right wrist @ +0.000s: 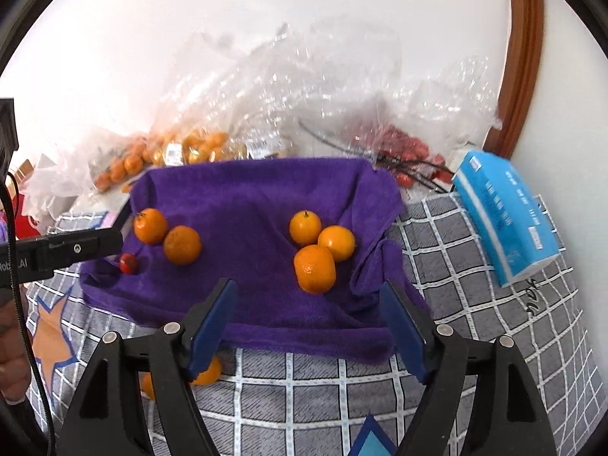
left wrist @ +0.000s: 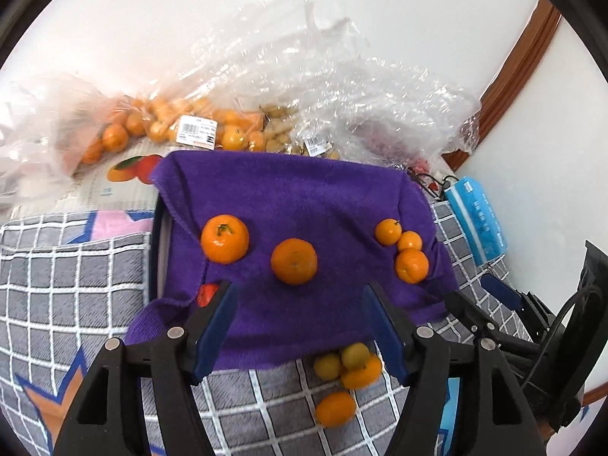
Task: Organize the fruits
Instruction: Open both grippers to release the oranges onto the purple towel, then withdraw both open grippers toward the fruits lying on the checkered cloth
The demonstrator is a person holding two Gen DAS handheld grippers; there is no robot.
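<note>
A purple towel (left wrist: 296, 197) (right wrist: 258, 197) covers a tray on the checked cloth. On it lie two mandarins (left wrist: 225, 238) (left wrist: 293, 261) at the left and a cluster of three (left wrist: 411, 265) (right wrist: 314, 268) at the right. A small red fruit (right wrist: 129, 263) (left wrist: 207, 293) lies at the towel's left front. Several loose small fruits (left wrist: 347, 364) lie on the cloth in front of the towel. My left gripper (left wrist: 300, 326) is open and empty over the towel's front edge. My right gripper (right wrist: 307, 326) is open and empty, just short of the three mandarins.
Clear plastic bags with oranges (left wrist: 182, 129) (right wrist: 178, 152) and red fruit (right wrist: 402, 144) lie behind the towel against the wall. A blue tissue pack (right wrist: 505, 220) (left wrist: 477, 216) lies at the right. The other gripper (right wrist: 57, 250) reaches in from the left in the right wrist view.
</note>
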